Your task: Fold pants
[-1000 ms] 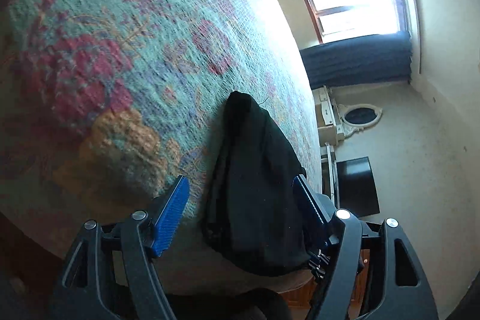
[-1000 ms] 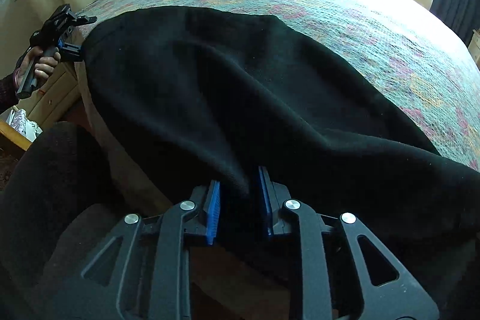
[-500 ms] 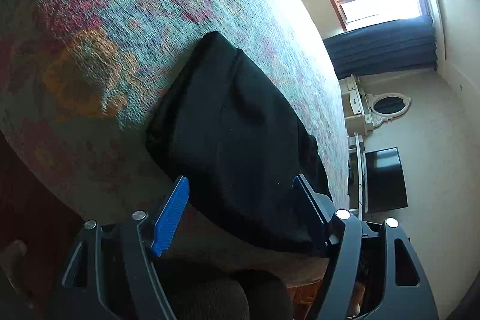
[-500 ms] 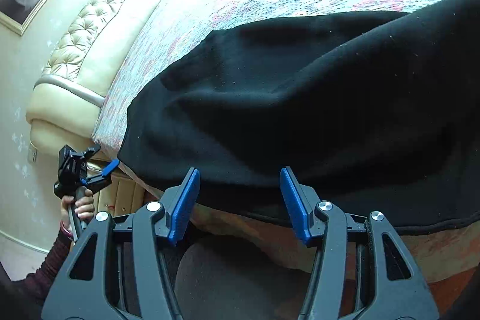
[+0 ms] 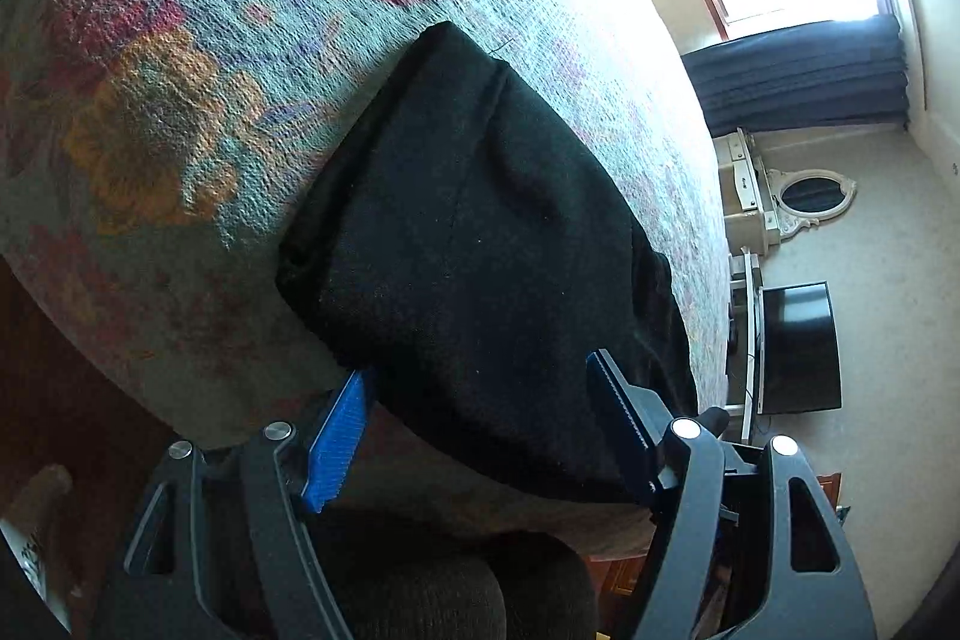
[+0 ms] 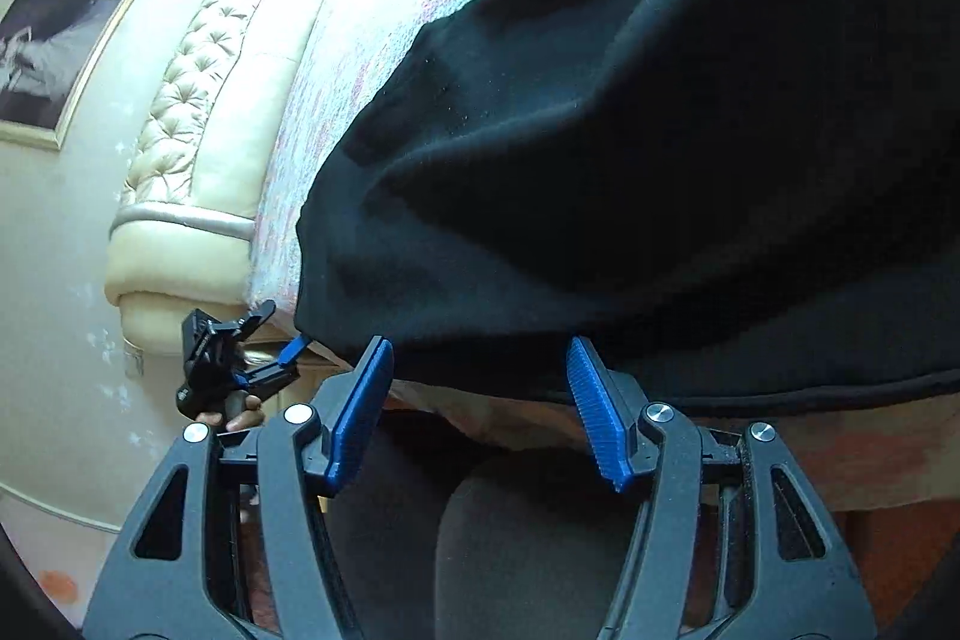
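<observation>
Since right tool (image 6: 480, 406) released black pants (image 6: 630, 160), both tools gape; left tool (image 5: 480, 430) nearer hem.

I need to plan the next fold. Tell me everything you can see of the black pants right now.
The black pants are a soft, fleece-like fabric, lying loosely doubled over with rumpled creases on the floral bedspread at the bed's near edge, their hem hanging slightly over it. The left gripper and right gripper are both open, fingers straddling that edge without pinching it. Waistband and legs cannot be told apart.
</observation>
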### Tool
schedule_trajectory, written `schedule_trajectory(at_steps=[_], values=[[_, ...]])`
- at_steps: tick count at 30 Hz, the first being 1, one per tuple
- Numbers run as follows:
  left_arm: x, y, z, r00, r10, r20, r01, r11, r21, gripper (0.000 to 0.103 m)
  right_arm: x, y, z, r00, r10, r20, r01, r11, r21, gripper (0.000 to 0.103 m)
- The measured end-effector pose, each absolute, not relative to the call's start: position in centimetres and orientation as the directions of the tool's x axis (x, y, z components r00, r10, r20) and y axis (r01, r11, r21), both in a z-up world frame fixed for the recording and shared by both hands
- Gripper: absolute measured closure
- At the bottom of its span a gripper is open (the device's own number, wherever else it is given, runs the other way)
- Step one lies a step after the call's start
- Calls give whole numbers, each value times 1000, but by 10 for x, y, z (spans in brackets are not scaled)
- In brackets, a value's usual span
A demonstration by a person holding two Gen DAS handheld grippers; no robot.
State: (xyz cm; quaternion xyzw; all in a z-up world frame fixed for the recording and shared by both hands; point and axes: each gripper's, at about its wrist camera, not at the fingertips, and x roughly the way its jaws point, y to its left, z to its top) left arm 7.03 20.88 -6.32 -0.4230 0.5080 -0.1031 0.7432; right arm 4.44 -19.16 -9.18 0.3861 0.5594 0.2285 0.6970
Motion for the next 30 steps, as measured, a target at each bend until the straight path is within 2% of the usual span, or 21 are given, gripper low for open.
schedule_trajectory(at_steps=[8,12,17,18,19,20,21,22,23,27,30], values=[[52,220,-49,501,-519,-692,-316,635,-705,33,46,-186,-106,294,792,-535,184,502,845,43],[53,215,-54,494,-508,-706,-336,637,-694,33,46,-182,-112,305,784,-540,198,503,842,49],[56,213,-64,481,-499,-721,-383,620,-685,33,46,-184,-119,324,789,-521,231,468,853,50],[56,212,-65,478,-493,-727,-388,624,-678,33,46,-187,-120,331,786,-522,239,465,852,53],[56,211,-66,472,-484,-736,-389,635,-667,33,45,-188,-121,335,781,-527,246,468,849,62],[58,209,-65,465,-465,-754,-390,656,-646,40,45,-188,-122,335,778,-532,250,471,846,68],[60,204,-63,453,-430,-781,-390,692,-608,54,46,-188,-122,333,777,-534,252,472,845,81],[63,199,-62,441,-393,-807,-388,727,-566,62,46,-188,-123,337,774,-536,259,471,843,87],[63,198,-61,436,-364,-823,-386,750,-537,75,46,-188,-124,343,772,-535,266,466,844,88],[61,208,-60,460,-340,-820,-417,733,-537,85,40,-183,-119,361,745,-561,265,494,828,95],[58,215,-55,471,-269,-840,-439,755,-488,87,29,-169,-114,348,740,-576,252,518,817,96]])
